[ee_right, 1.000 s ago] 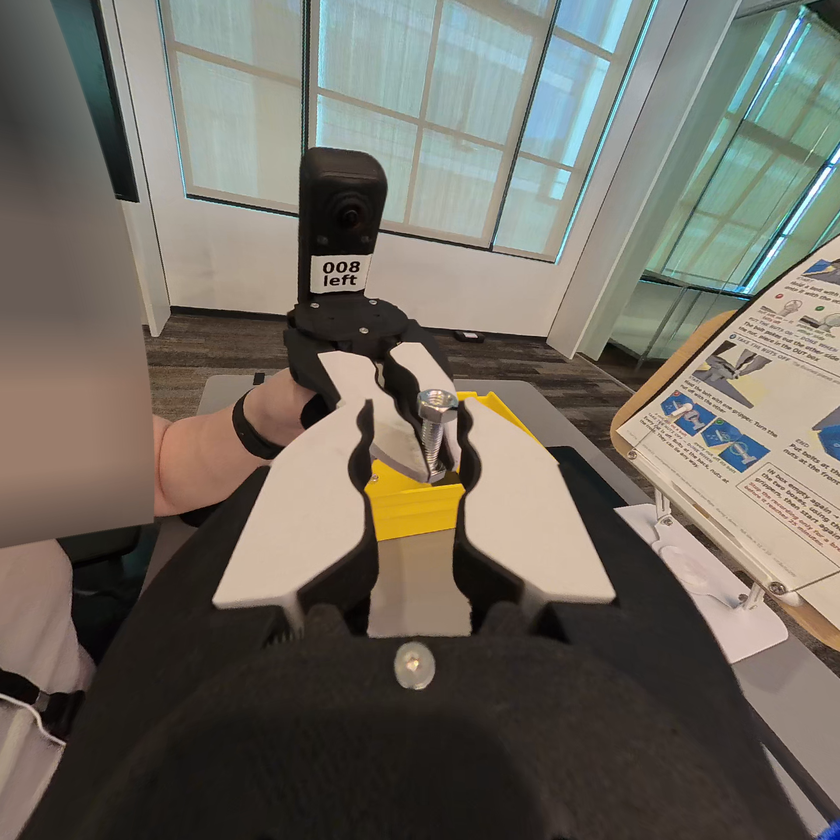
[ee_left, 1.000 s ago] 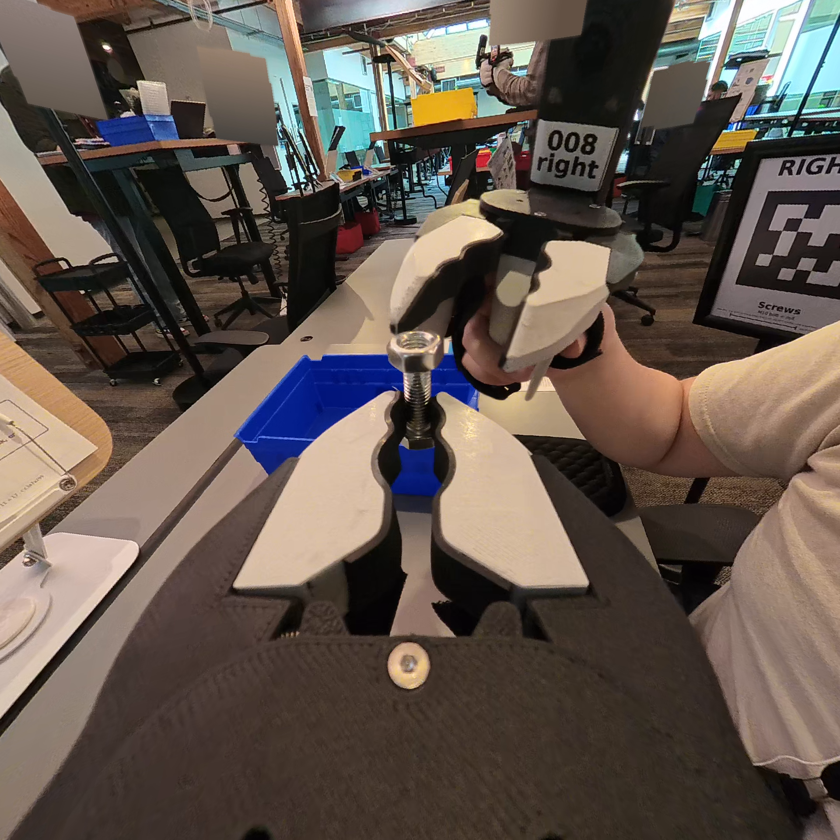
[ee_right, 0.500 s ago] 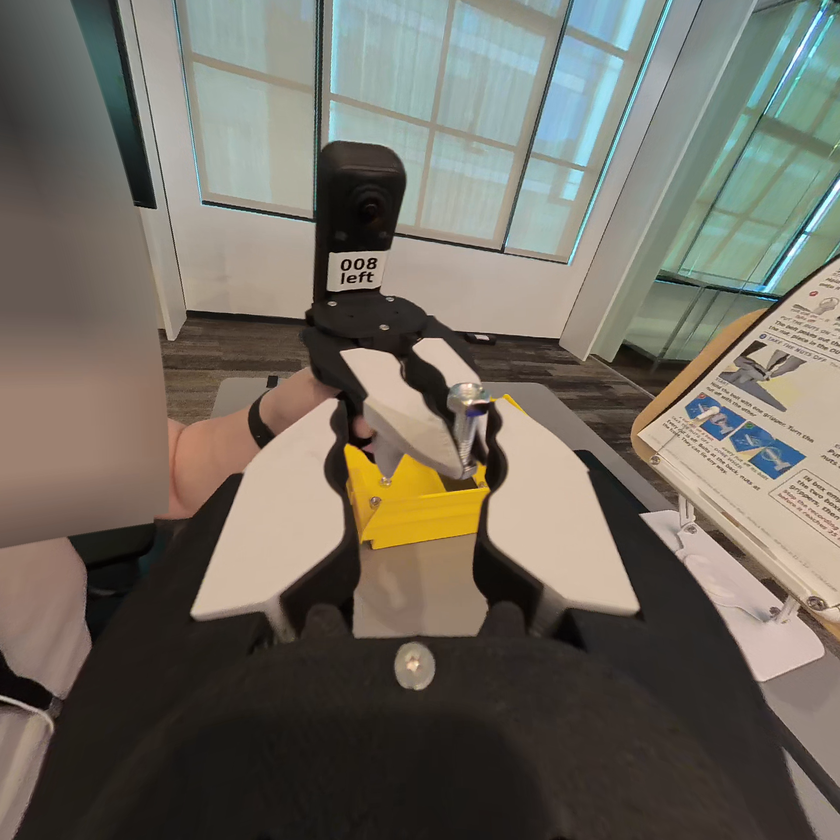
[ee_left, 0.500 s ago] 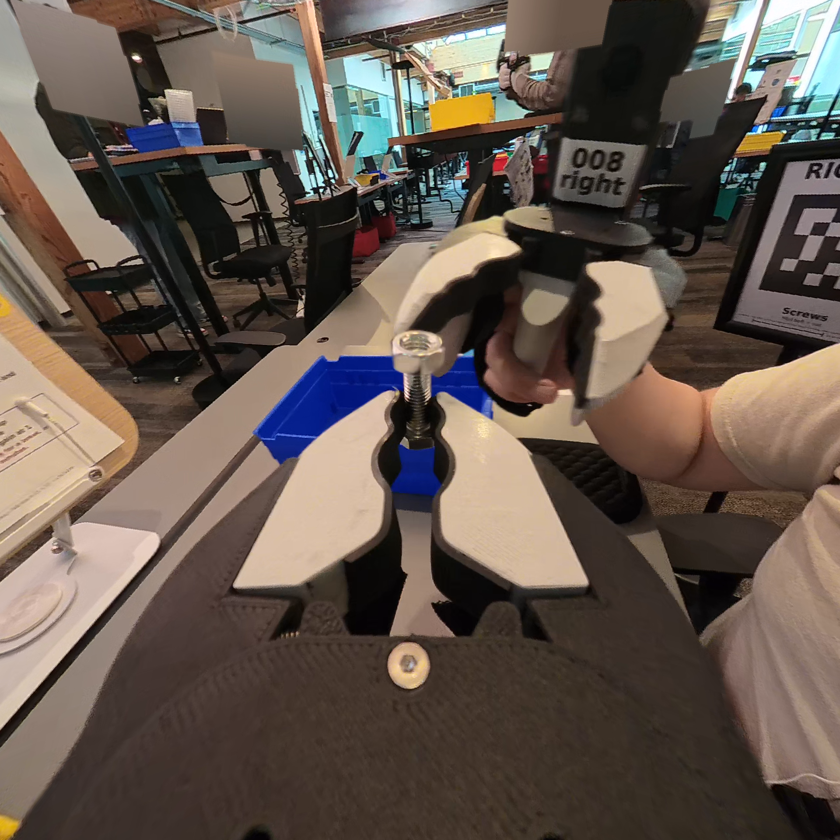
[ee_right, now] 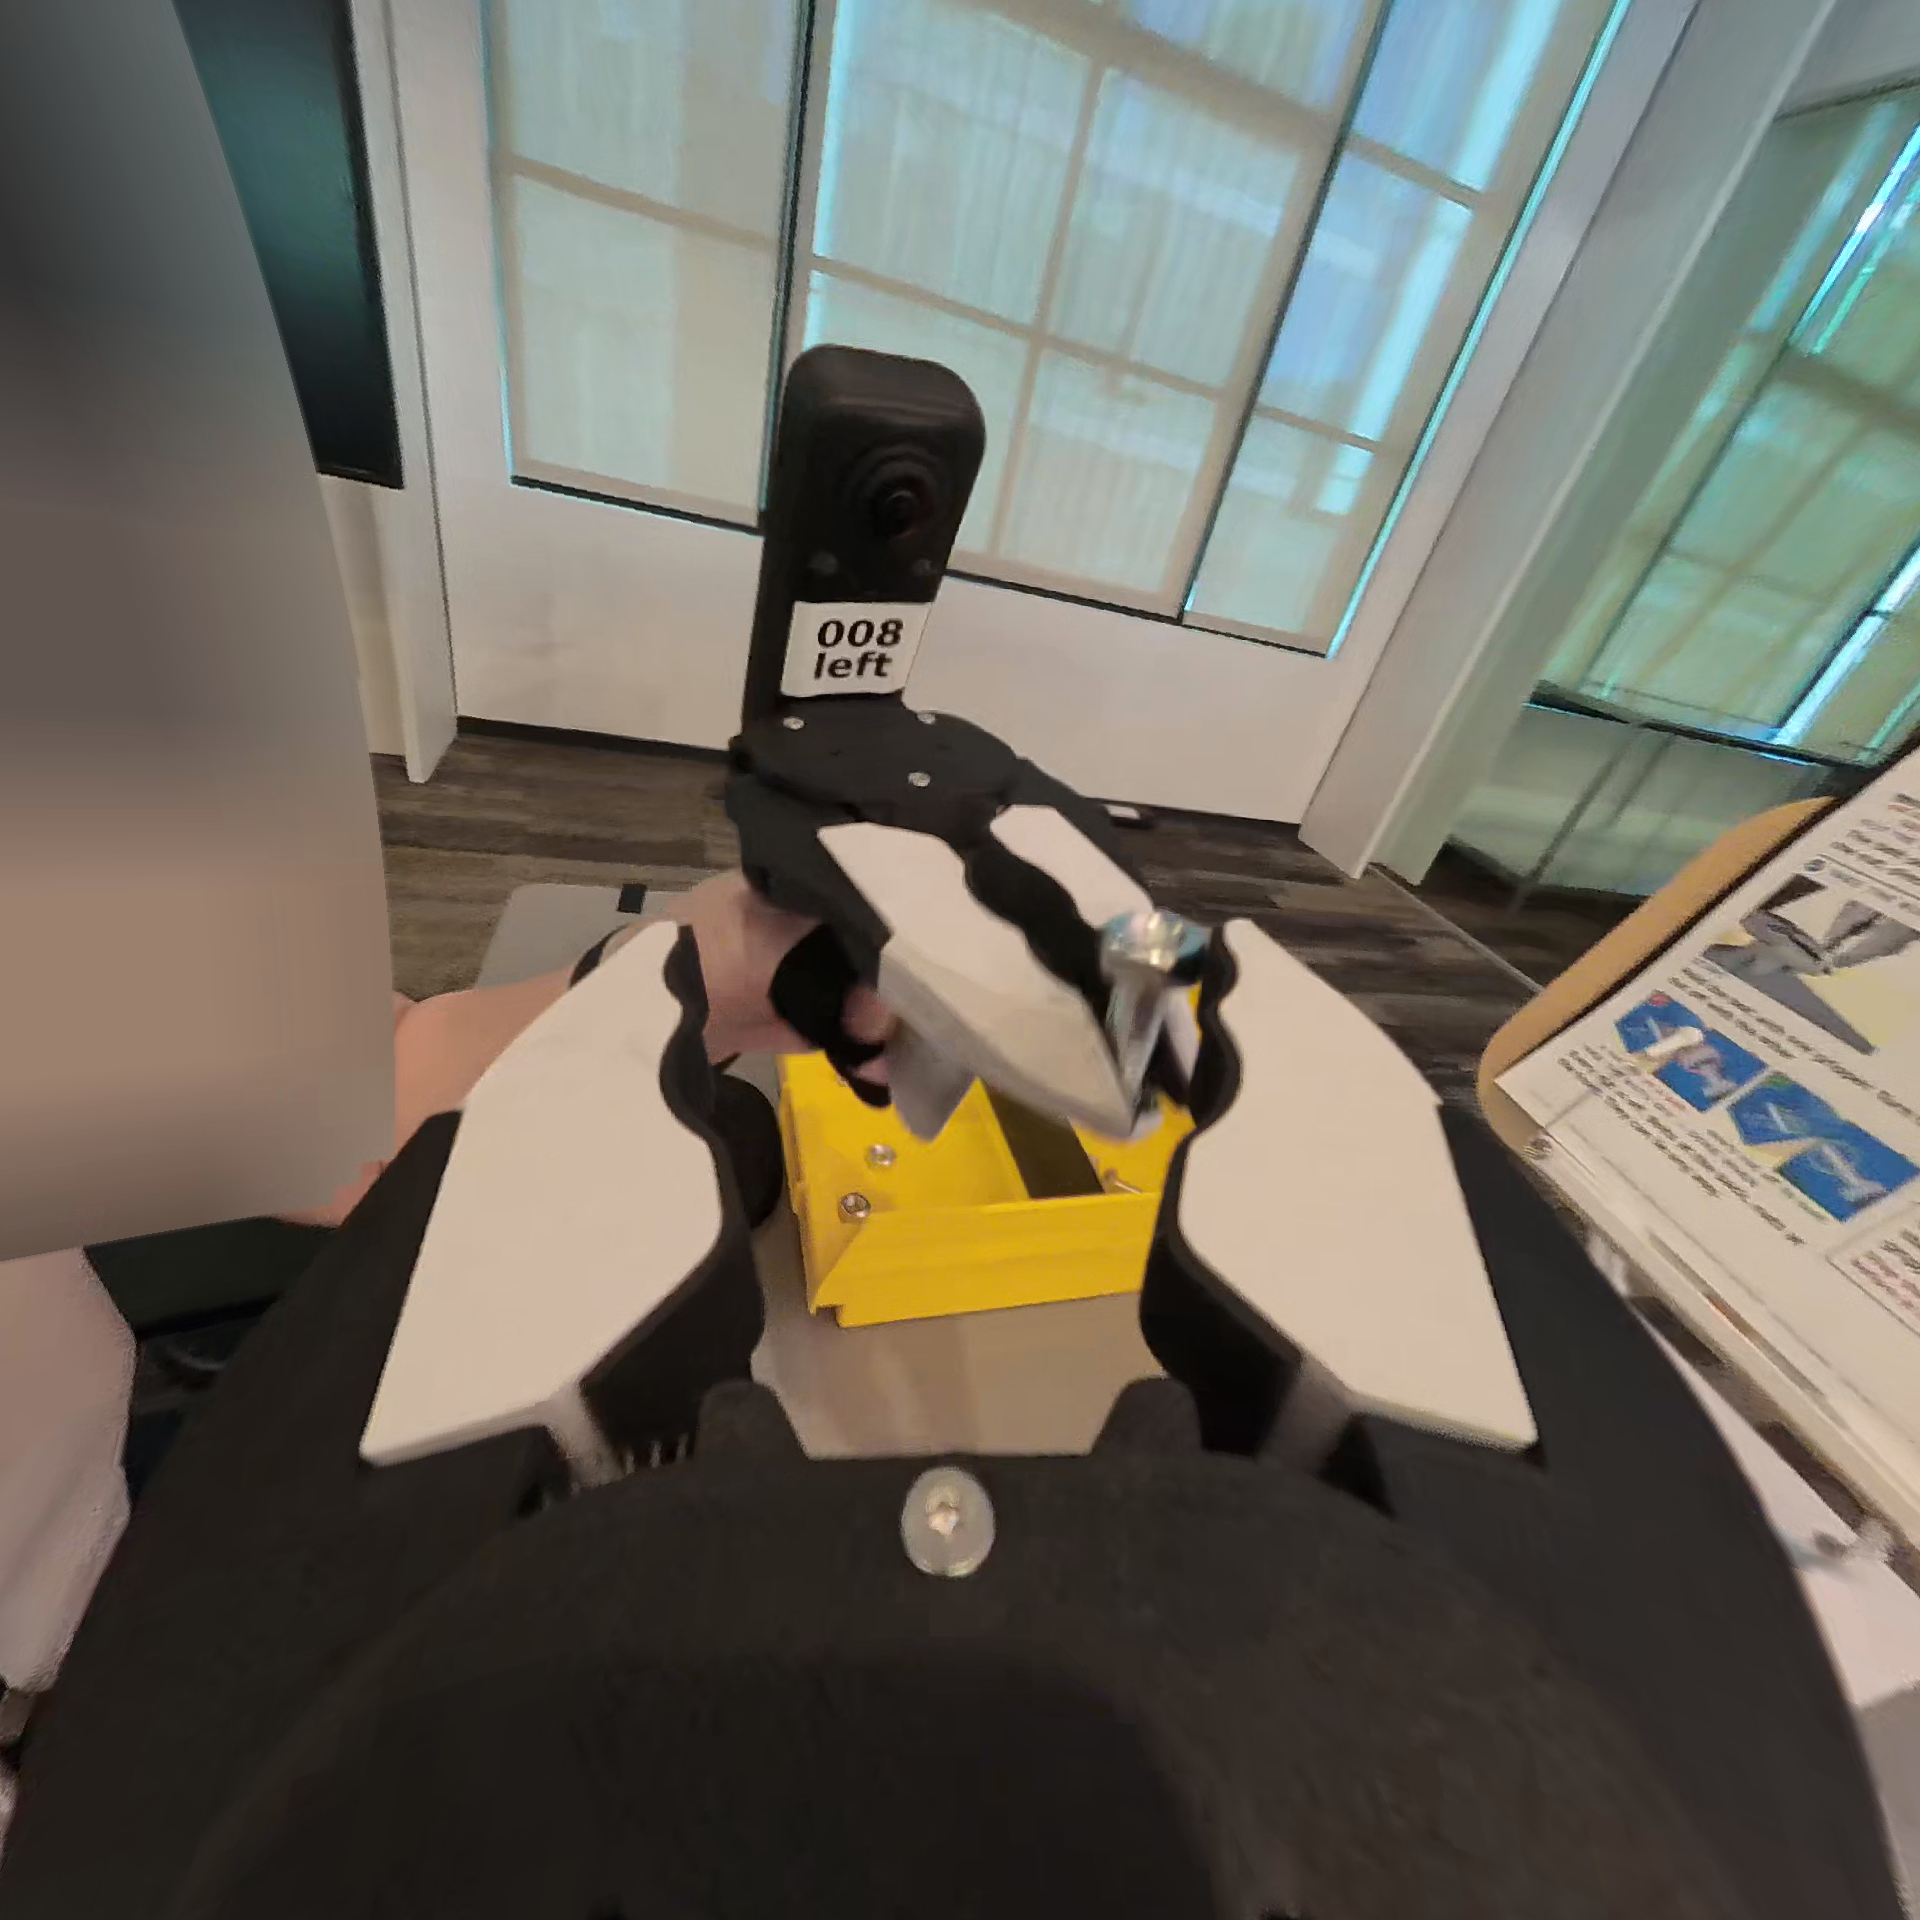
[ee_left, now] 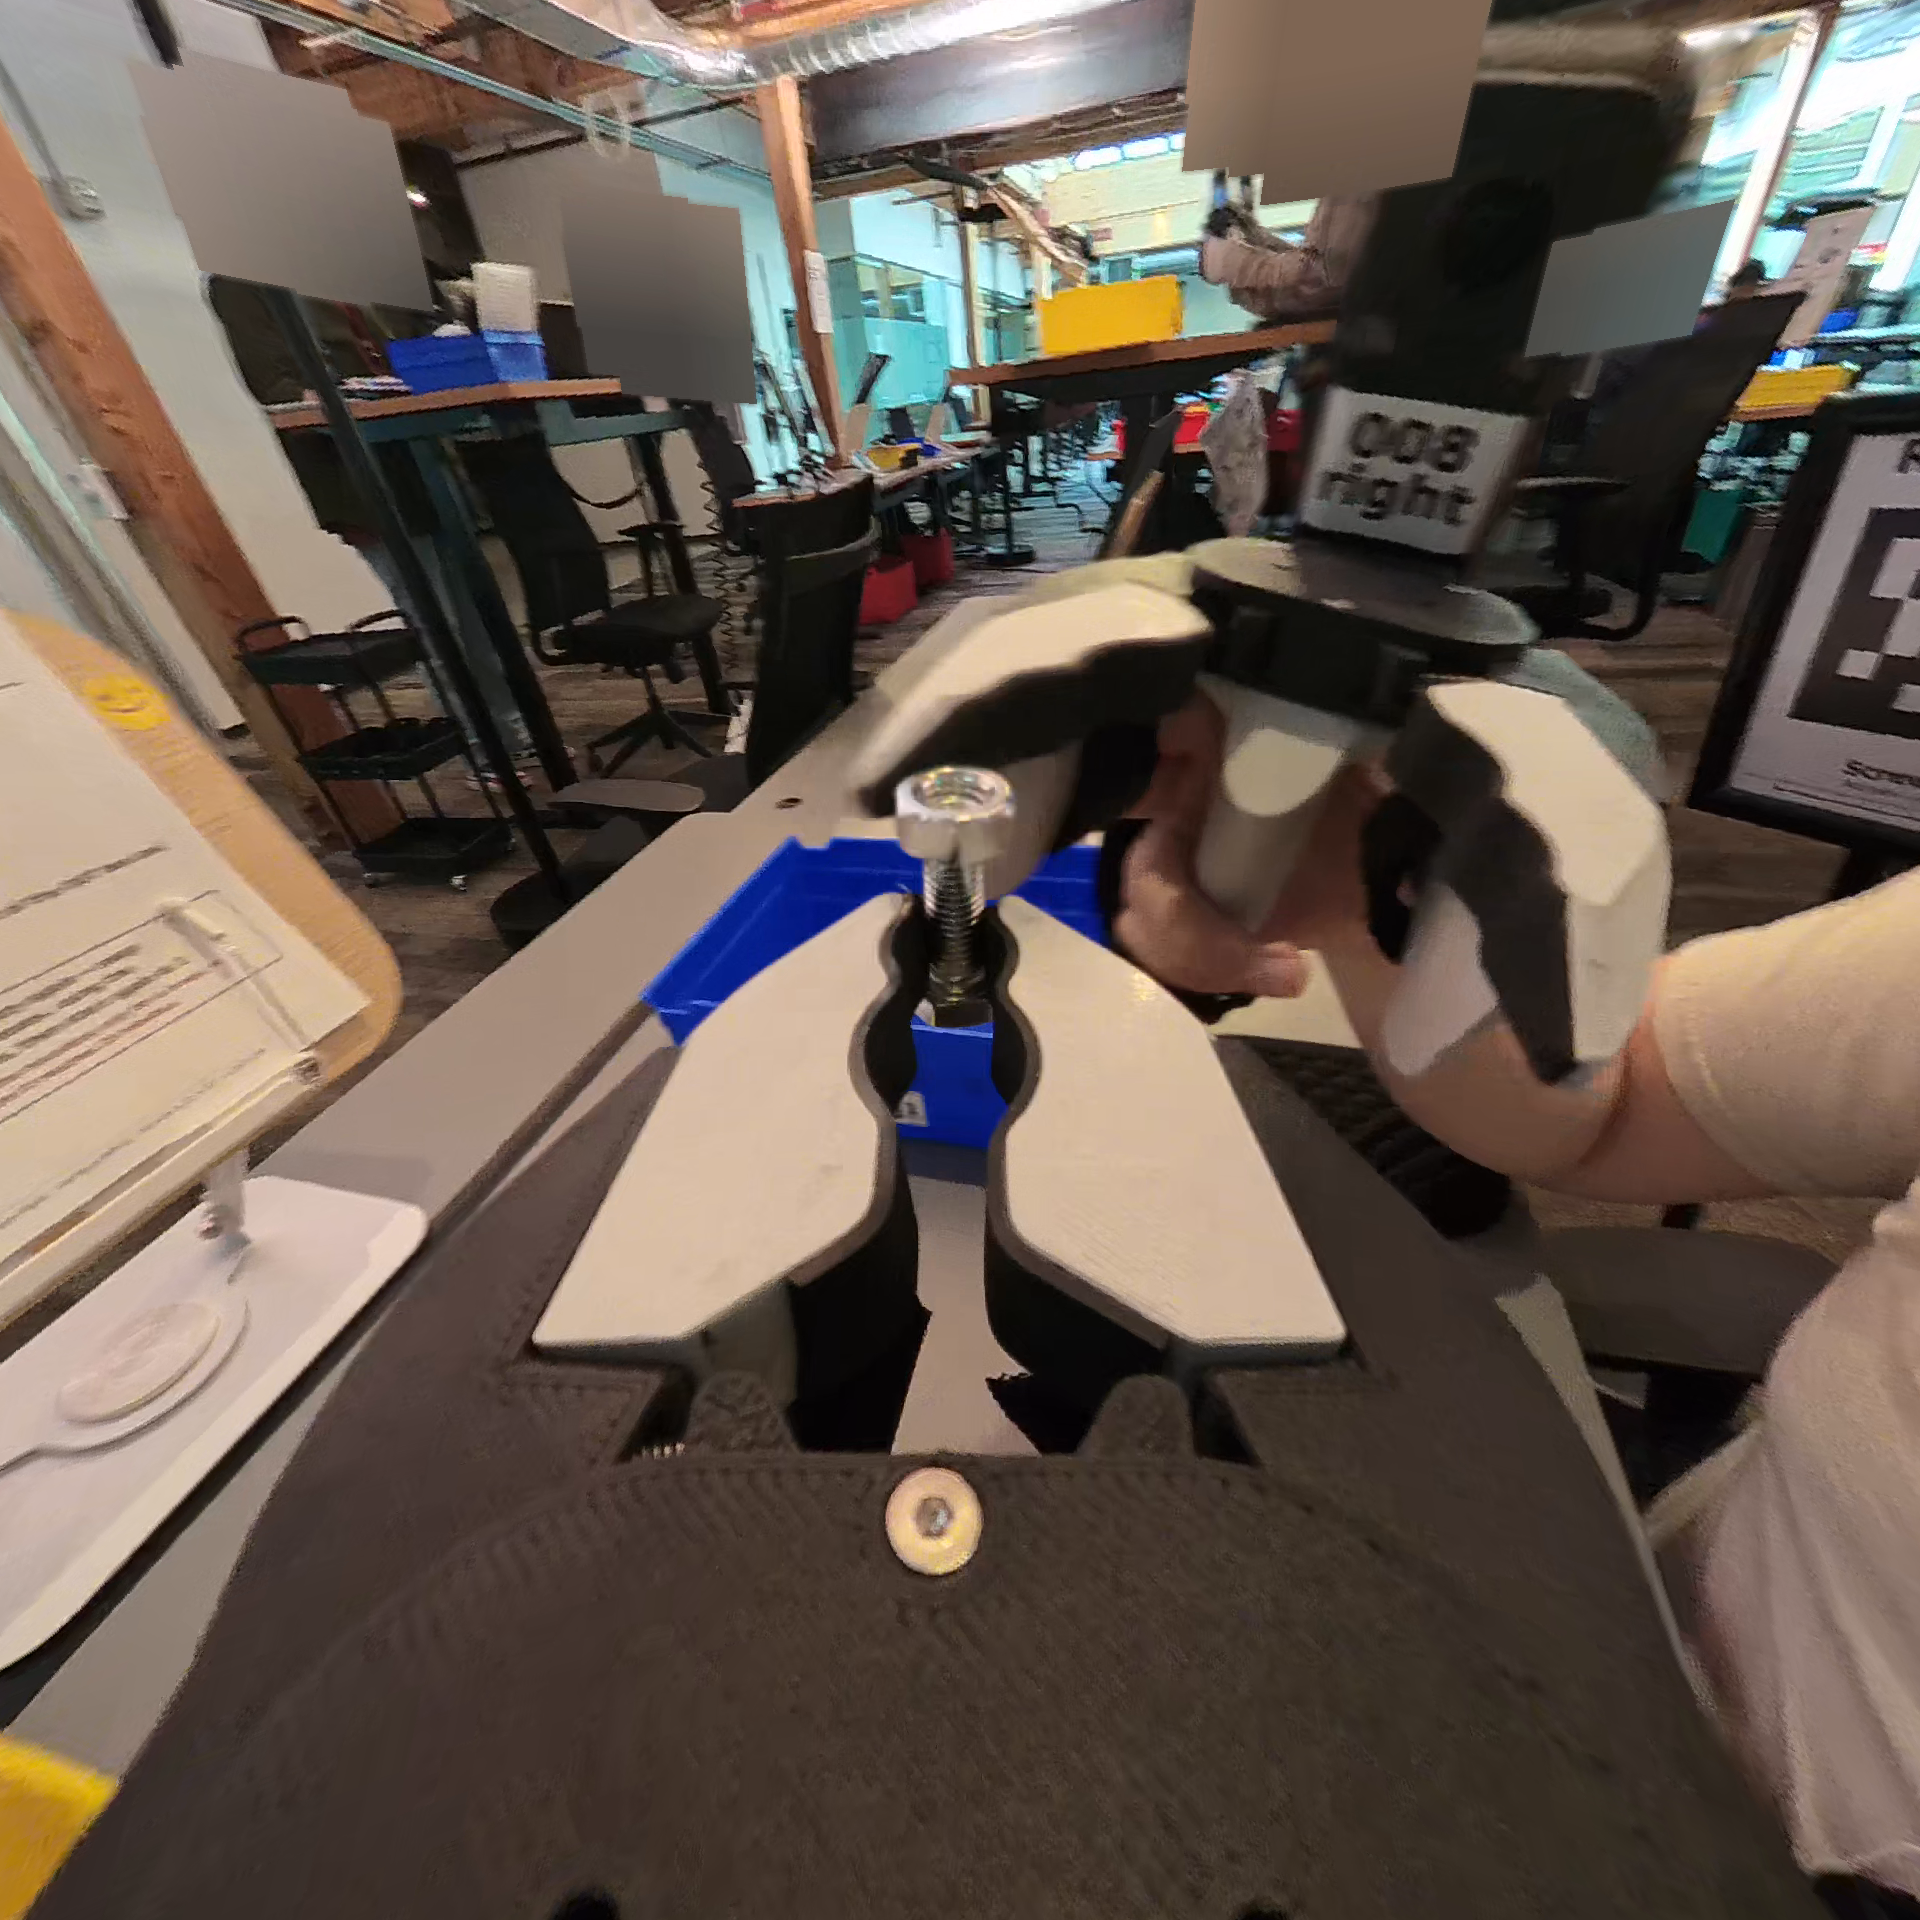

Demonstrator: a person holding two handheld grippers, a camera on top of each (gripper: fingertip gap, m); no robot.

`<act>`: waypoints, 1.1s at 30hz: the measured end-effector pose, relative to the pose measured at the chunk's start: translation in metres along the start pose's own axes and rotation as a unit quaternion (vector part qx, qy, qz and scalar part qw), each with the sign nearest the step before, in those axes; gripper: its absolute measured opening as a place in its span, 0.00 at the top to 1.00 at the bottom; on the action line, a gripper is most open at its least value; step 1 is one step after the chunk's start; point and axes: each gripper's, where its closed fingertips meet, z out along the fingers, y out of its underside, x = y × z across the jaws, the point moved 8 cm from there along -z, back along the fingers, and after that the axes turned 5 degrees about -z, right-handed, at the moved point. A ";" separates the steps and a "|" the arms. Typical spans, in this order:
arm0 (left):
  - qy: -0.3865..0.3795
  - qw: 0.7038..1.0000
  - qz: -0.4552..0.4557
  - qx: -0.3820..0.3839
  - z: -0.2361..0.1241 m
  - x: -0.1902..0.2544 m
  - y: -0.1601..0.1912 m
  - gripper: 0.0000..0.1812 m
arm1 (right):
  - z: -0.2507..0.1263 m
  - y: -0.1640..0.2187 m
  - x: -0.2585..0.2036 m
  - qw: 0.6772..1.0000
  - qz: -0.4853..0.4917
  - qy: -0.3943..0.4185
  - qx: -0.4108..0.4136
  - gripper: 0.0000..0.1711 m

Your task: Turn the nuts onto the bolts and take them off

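My left gripper (ee_left: 954,925) is shut on the lower end of a silver bolt (ee_left: 953,935) and holds it upright above the table. A silver nut (ee_left: 954,816) sits on the bolt's upper end. My right gripper (ee_right: 951,966) is open wide and empty. In the right wrist view the bolt (ee_right: 1138,1008) stands just inside the right-hand fingertip (ee_right: 1231,997), gripped by the left gripper (ee_right: 1127,1096). In the left wrist view the right gripper (ee_left: 1169,909) hovers behind and to the right of the nut, one finger (ee_left: 1039,675) just above it.
A blue bin (ee_left: 800,914) stands on the grey table behind the bolt. A yellow bin (ee_right: 987,1247) with small hardware lies under the right gripper. An instruction sheet on a stand (ee_left: 125,987) (ee_right: 1714,1091) is at the table's side. A black mat (ee_left: 1382,1132) lies nearby. There is about 5 centimetres between the tips of the two grippers.
My right gripper, closed around the nut a second ago, has opened wide and drawn off it. The left gripper still holds the bolt, now nearer the right gripper's right finger.
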 end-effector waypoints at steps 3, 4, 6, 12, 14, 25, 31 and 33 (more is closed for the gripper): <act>-0.017 1.000 -0.005 0.016 -0.011 -0.010 -0.005 0.94 | -0.015 -0.005 -0.004 1.000 -0.003 -0.008 0.005 0.53; -0.012 1.000 -0.011 0.018 -0.013 -0.011 -0.006 0.95 | -0.016 -0.007 -0.001 1.000 -0.005 0.001 0.010 0.53; 0.002 1.000 -0.016 0.024 -0.014 -0.009 -0.008 0.94 | -0.011 -0.007 0.010 0.999 -0.018 0.025 0.011 0.53; -0.004 1.000 -0.003 0.012 -0.010 -0.006 -0.005 0.95 | 0.025 0.000 0.017 0.998 0.014 -0.063 0.003 0.51; -0.038 0.999 -0.001 0.011 -0.016 -0.016 -0.005 0.95 | 0.022 0.003 0.015 0.999 -0.015 -0.049 -0.012 0.44; 0.014 0.999 -0.032 0.007 -0.004 -0.013 0.002 0.95 | 0.018 0.011 0.021 0.998 0.014 -0.050 0.034 0.52; -0.057 0.998 -0.034 0.014 -0.018 -0.030 -0.001 0.95 | -0.003 0.000 0.016 0.997 -0.011 -0.075 0.008 0.62; -0.026 0.998 -0.053 0.024 -0.020 -0.027 -0.004 0.95 | -0.008 -0.006 0.022 0.999 -0.008 -0.032 0.031 0.61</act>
